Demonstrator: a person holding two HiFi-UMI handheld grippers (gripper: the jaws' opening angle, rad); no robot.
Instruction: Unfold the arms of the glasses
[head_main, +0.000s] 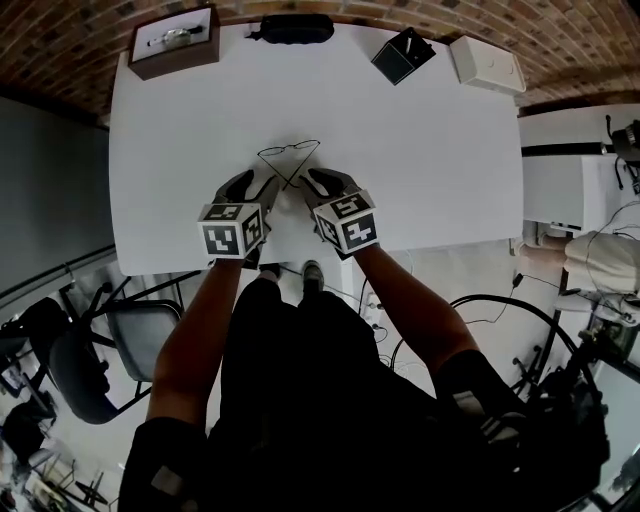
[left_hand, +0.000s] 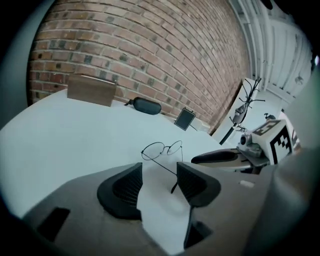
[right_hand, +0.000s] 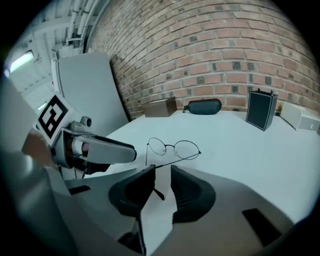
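Glasses (head_main: 289, 150) lie on table (head_main: 430, 150) with arms crossed, one tip loose between each pair of jaws, left gripper (left_hand: 159, 172) wide, right gripper (right_hand: 162, 172) narrow but unclamped; next likely pinch a tip, swing it outward.

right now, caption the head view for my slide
The left gripper and right gripper straddle the crossed arms of glasses on a white table

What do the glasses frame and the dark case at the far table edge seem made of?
The glasses: likely thin dark metal wire, as rims and arms are very fine; lenses clear, glass or plastic unclear. The case: matte black, perhaps leatherette or fabric over a hard shell; rounded, no gloss.
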